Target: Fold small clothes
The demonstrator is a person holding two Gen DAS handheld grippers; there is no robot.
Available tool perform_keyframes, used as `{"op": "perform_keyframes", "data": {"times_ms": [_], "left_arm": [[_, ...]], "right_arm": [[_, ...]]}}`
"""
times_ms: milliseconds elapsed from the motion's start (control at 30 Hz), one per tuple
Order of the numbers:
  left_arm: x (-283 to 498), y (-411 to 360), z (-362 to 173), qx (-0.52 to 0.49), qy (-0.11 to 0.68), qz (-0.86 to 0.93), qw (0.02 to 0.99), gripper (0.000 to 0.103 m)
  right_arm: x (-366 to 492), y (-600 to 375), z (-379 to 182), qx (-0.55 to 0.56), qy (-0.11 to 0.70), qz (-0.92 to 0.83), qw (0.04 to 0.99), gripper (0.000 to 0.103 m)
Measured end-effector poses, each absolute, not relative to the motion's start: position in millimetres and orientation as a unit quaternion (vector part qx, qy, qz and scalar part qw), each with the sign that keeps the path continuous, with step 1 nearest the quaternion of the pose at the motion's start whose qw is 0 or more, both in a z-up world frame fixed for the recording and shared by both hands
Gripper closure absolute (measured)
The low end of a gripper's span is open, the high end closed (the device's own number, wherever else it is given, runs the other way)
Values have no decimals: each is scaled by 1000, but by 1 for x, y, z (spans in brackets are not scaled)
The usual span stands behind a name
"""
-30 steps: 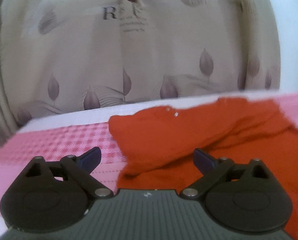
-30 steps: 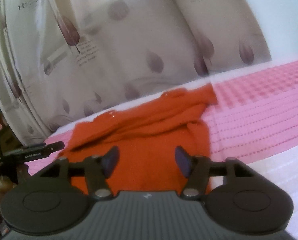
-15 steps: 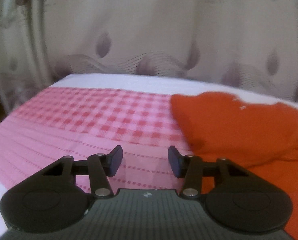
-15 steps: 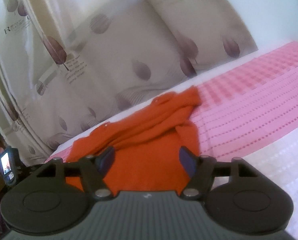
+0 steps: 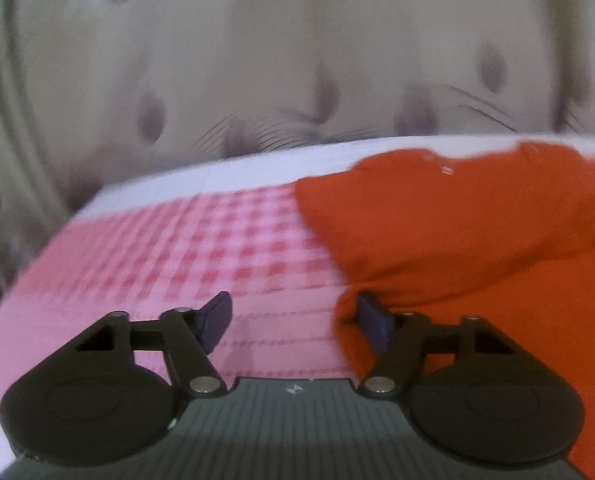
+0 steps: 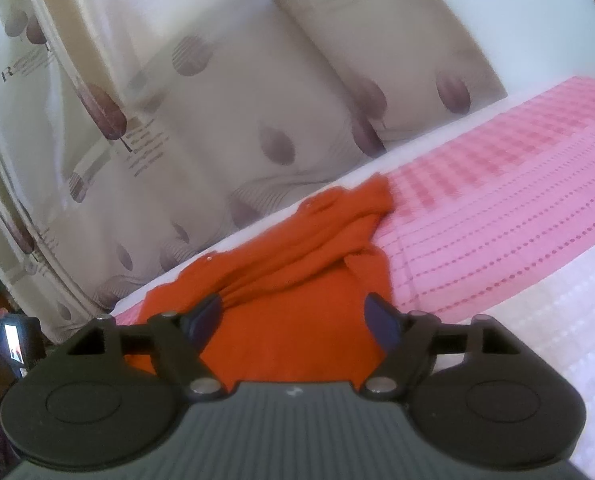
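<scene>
A small orange garment (image 5: 457, 232) lies crumpled on a pink checked cloth (image 5: 201, 256), with small snap buttons near its far edge. My left gripper (image 5: 293, 320) hovers at the garment's left edge; its jaws are opening, its right pad just over the orange hem, and only pink cloth shows between the pads. In the right wrist view the same orange garment (image 6: 297, 280) lies bunched ahead. My right gripper (image 6: 293, 320) is low over its near part, jaws opening, with orange fabric seen between the pads and no pad pressing on it.
A beige curtain (image 6: 217, 100) with purple leaf prints hangs close behind the far edge of the bed. White bedding (image 6: 557, 320) lies to the right of the pink cloth. A small device with a lit screen (image 6: 15, 344) stands at the far left.
The left gripper first swung left off the garment and narrowed, then came back to its left edge and widened. The right gripper's jaws have spread wider over the orange fabric.
</scene>
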State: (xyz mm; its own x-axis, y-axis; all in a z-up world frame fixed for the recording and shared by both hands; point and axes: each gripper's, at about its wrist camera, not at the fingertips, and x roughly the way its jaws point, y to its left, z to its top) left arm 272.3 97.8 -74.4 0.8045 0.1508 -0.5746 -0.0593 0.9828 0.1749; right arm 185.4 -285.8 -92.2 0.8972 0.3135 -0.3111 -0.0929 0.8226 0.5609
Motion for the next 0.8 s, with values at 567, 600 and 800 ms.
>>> {"op": "perform_keyframes", "data": {"times_ms": [567, 600, 800], "left_arm": [[140, 112, -37, 44, 291, -67, 953, 4], [128, 111, -39, 45, 299, -81, 950, 4], [82, 110, -49, -13, 352, -143, 925, 4]], "right_arm": [[105, -329, -97, 358, 256, 102, 892, 12], [91, -328, -97, 352, 261, 107, 893, 12], [21, -301, -98, 295, 283, 153, 900, 24]]}}
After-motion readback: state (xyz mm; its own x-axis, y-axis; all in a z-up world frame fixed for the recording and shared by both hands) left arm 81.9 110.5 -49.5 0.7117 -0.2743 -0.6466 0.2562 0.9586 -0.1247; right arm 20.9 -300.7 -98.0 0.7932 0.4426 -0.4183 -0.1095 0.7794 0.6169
